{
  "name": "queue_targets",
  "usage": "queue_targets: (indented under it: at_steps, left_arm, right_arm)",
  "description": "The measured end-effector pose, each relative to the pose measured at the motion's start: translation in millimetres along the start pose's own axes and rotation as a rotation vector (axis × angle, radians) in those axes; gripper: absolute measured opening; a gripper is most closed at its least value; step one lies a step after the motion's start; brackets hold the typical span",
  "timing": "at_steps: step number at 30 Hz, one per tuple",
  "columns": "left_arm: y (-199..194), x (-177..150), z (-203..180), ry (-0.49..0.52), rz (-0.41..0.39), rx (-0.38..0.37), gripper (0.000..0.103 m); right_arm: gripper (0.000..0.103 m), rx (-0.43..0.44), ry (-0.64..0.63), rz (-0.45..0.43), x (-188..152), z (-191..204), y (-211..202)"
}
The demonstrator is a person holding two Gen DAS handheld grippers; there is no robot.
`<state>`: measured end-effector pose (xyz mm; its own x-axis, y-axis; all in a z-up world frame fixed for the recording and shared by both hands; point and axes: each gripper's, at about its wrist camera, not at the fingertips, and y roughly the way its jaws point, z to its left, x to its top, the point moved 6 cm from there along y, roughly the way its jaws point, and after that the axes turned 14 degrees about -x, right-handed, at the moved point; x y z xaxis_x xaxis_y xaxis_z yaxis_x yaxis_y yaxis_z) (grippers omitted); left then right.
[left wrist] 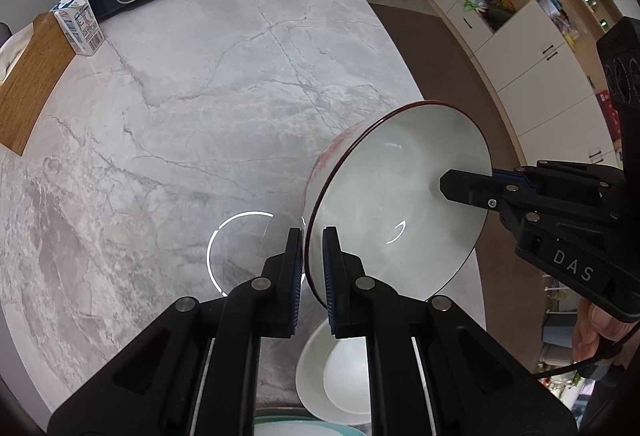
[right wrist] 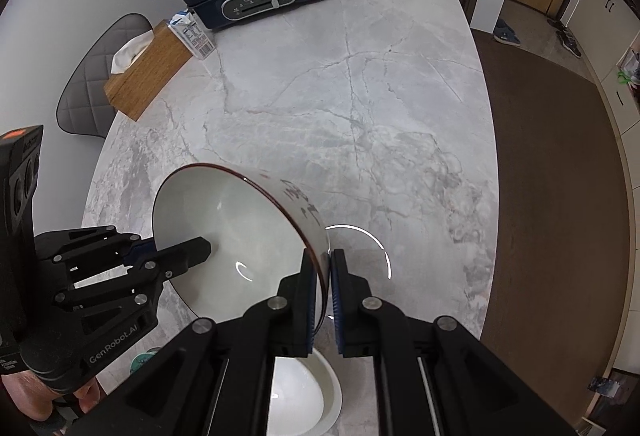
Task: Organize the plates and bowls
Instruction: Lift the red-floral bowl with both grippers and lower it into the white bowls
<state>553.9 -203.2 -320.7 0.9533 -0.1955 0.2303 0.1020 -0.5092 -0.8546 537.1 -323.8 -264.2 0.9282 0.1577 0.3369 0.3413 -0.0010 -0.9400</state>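
- White glazed ceramic, thin dark-red line at the lip: the large round bowl (left wrist: pixel 400 196) hangs tilted in the air above the grey marbled stone table (left wrist: pixel 180 116), pinched at two opposite points of its rim
- My left gripper (left wrist: pixel 312 276) is clenched on the near rim, one pad inside the wall and one outside; my right gripper (right wrist: pixel 325 300) is clamped the same way on the far side, so each jaw line runs across the rim, not along it
- The bowl's open mouth tips up toward both cameras; its patterned outer wall faces the table
- Directly beneath the grip, near the table's front edge, I see a smaller plain white bowl (right wrist: pixel 320 392); a pale teal plate rim (left wrist: pixel 288 426) shows just beside it
- I judge the next move turns on this vertical line-up: the held bowl must be levelled before it comes down, both hands being equally near
- Risk, as I read it: uneven lowering twists the rim between the pads
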Motion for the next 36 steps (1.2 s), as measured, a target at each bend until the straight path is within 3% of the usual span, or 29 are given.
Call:
queue_targets:
  at_steps: [14, 25, 36]
  left_arm:
    - [-20, -68, -31, 0.024, 0.046, -0.049, 0.008]
    - [-10, -124, -41, 0.018, 0.126, -0.087, 0.008]
    - [14, -148, -30, 0.008, 0.184, -0.069, 0.008]
  right_arm:
    - [0.009, 0.009, 0.011, 0.008, -61, 5, -28]
    - [0.009, 0.013, 0.025, 0.069, -112, 8, -21]
    - [0.009, 0.018, 0.033, 0.145, -141, 14, 4]
